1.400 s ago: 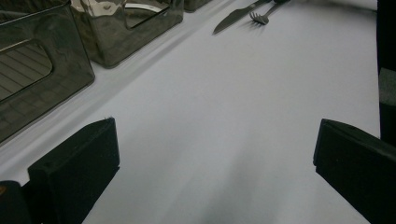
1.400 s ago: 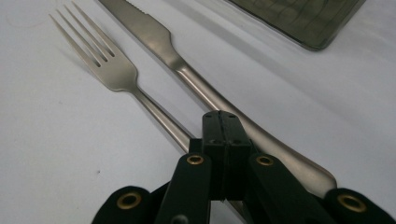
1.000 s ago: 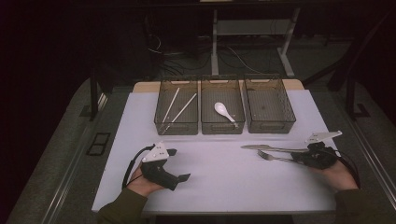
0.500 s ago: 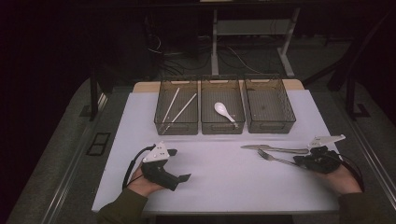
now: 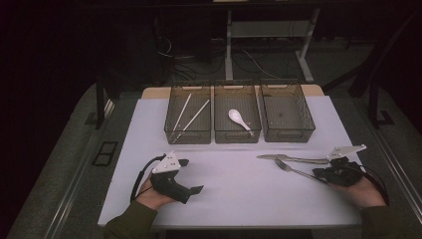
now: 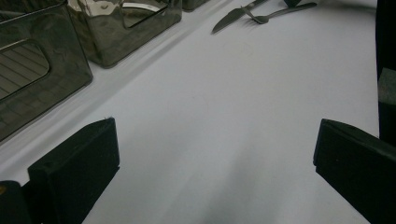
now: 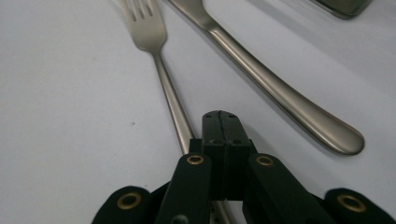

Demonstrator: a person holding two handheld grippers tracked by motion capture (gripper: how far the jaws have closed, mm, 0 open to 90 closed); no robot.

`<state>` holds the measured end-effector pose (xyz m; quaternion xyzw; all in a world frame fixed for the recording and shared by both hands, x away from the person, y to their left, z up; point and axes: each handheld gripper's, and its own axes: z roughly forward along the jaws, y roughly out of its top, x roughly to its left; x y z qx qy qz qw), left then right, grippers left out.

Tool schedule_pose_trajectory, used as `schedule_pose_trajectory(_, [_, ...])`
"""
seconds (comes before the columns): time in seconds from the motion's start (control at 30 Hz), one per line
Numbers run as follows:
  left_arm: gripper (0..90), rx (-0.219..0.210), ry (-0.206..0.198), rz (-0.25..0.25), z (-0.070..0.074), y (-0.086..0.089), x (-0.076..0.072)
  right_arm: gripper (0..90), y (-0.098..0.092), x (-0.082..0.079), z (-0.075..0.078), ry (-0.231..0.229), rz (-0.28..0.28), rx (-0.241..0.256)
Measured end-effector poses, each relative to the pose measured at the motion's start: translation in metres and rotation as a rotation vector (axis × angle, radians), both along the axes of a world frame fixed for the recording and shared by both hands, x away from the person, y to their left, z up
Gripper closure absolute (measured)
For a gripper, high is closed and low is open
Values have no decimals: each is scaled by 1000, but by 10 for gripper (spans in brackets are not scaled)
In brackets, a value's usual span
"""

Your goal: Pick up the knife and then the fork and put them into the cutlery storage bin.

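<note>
Low on the table, right gripper (image 7: 222,122) jaws clenched over fork (image 7: 159,60); left gripper (image 6: 210,158) released.

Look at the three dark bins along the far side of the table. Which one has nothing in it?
The rightmost bin. The leftmost bin holds two chopsticks, and the middle bin holds a white spoon.

Fork (image 5: 294,170) & knife (image 5: 291,159) on table's (image 5: 249,199) right, before 3 bins (image 5: 239,134); spoon (image 5: 238,118) in mid bin.
</note>
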<state>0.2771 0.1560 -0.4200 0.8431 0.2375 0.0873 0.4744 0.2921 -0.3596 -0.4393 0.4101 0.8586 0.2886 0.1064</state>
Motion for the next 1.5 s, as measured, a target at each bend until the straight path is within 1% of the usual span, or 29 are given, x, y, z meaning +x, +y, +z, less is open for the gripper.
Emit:
schedule_pose_trajectory(0.2, [0, 0, -1, -1, 0, 0, 0, 899, 6, -6, 4, 19, 39, 4])
schedule_pose_trajectory(0.27, [0, -1, -1, -2, 0, 0, 0, 899, 7, -9, 6, 21, 58, 9])
schedule_pose_trajectory(0.3, [0, 0, -1, -2, 0, 0, 0, 899, 8, -10, 7, 30, 64, 18])
schedule_pose_trajectory(0.4, [0, 1, -2, -3, 0, -1, 0, 899, 10, -14, 7, 41, 98, 15])
schedule_pose_trajectory(0.47, [0, 1, -2, -3, 0, -1, 0, 898, 12, -14, 8, 40, 105, 4])
schedule_pose_trajectory(0.53, [0, 1, -1, -2, 0, -1, 0, 897, 12, -13, 10, 35, 110, 9])
schedule_pose_trajectory(0.57, [0, 1, -1, -3, 0, -1, 0, 892, 12, -12, 12, 30, 111, 8])
schedule_pose_trajectory(0.63, [0, 2, 1, -2, 0, -1, 0, 820, 13, -9, 16, 44, 129, 6])
schedule_pose_trajectory(0.67, [0, 1, 2, -2, 0, -1, 0, 803, 14, -7, 18, 39, 144, -13])
schedule_pose_trajectory(0.73, [0, 1, 5, 1, 0, -1, 0, 765, 18, -3, 22, 47, 156, -45])
schedule_pose_trajectory(0.77, [0, 1, 4, 0, 0, -1, 0, 750, 20, 0, 24, 47, 171, -59])
schedule_pose_trajectory(0.8, [0, -1, 4, 1, 0, -1, 0, 745, 23, 2, 26, 59, 176, -76])
schedule_pose_trajectory(0.87, [0, -2, 6, 2, 0, -1, 0, 738, 29, 7, 27, 73, 205, -109])
schedule_pose_trajectory(0.9, [0, 4, 5, -1, 0, -1, 0, 737, 32, 10, 28, 80, 219, -122])
schedule_pose_trajectory(1.0, [0, -1, 6, 1, 0, -1, 0, 736, 42, 18, 29, 109, 248, -163])
schedule_pose_trajectory(1.07, [0, -12, 8, 7, -1, -2, 0, 737, 48, 22, 28, 134, 267, -189])
schedule_pose_trajectory(1.13, [0, -9, 9, 7, -1, -2, 0, 736, 53, 27, 27, 152, 288, -217])
schedule_pose_trajectory(1.27, [0, -8, 9, 5, -1, -2, 0, 742, 62, 34, 25, 180, 307, -245])
schedule_pose_trajectory(1.37, [0, -8, 9, 5, -1, -2, 0, 751, 68, 38, 23, 197, 321, -290])
schedule_pose_trajectory(1.47, [0, -8, 9, 4, -1, -2, 0, 773, 71, 41, 20, 217, 324, -312])
schedule_pose_trajectory(1.5, [0, -7, 8, 3, -1, -2, 0, 780, 72, 42, 19, 218, 328, -333])
